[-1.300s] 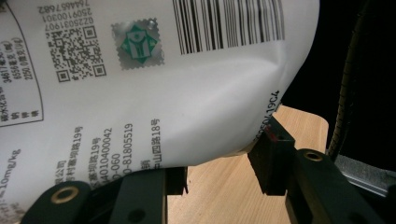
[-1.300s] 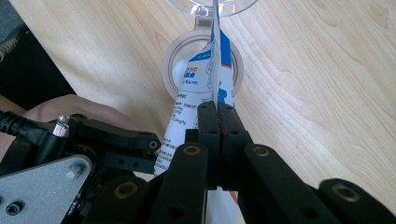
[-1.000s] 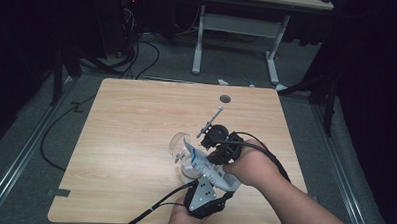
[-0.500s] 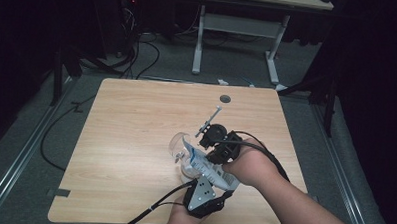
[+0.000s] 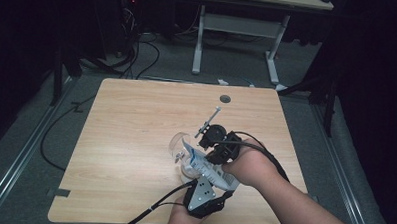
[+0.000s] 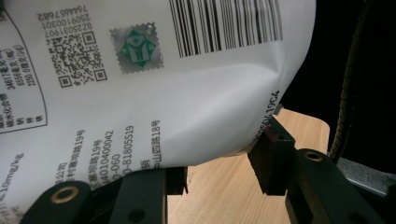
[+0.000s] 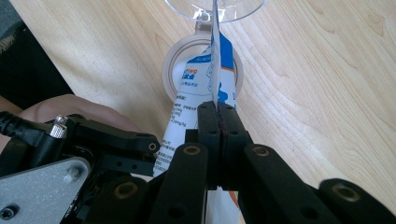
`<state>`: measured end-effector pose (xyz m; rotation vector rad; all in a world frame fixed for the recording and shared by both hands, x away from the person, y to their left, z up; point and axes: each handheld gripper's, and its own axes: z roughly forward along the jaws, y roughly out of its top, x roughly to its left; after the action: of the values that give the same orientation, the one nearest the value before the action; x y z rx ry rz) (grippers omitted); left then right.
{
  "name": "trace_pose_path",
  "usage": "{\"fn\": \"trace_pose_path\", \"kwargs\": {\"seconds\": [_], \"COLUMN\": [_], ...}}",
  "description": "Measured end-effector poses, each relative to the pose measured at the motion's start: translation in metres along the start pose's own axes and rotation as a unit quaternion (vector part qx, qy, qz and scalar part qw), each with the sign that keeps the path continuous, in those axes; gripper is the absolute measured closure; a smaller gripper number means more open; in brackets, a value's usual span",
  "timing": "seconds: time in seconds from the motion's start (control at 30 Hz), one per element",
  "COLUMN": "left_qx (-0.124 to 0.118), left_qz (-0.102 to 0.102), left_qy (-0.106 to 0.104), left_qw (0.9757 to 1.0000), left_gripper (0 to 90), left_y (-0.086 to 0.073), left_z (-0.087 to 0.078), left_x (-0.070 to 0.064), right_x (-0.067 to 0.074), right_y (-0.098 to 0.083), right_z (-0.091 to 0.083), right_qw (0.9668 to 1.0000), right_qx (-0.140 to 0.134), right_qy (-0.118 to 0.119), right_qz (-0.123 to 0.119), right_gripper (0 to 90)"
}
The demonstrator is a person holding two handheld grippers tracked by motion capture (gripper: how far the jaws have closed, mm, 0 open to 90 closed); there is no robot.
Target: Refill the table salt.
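Pouch: I hold a white printed pouch (image 5: 204,166) tilted over the near right part of the wooden table (image 5: 136,120), its upper end leaning into the glass; barcode and small print face the left gripper view (image 6: 140,93).
Glass: a clear stemmed glass (image 5: 177,149) stands on the table just left of the pouch; its round foot (image 7: 175,60) shows behind the pouch edge. I cannot tell whether it holds anything.
Left gripper (image 6: 217,172): my jaws clasp the pouch's bulging lower end, pads against its sides.
Right gripper (image 7: 218,116): my jaws are clenched flat on the pouch's thin sealed edge.
Pouch contents: hidden by the opaque film.
Table hole: a small round grommet (image 5: 225,99) lies well apart, toward the far edge.
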<state>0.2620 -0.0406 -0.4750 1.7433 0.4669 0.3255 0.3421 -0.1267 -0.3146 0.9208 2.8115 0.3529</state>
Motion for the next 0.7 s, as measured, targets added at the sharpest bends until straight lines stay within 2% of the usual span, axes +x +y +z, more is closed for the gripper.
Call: {"fn": "trace_pose_path", "kwargs": {"seconds": [0.7], "left_qx": [-0.003], "left_qz": [-0.004], "left_qy": [-0.003], "left_qw": [1.0], "left_gripper": [60.3], "left_y": [0.0002], "left_z": [-0.0004], "left_x": [0.0003], "right_x": [0.0006], "right_y": [0.0014], "right_z": [0.0013], "right_qw": [1.0], "right_qx": [-0.001], "right_qy": [-0.001], "right_qz": [0.0], "right_gripper": [90.0]}}
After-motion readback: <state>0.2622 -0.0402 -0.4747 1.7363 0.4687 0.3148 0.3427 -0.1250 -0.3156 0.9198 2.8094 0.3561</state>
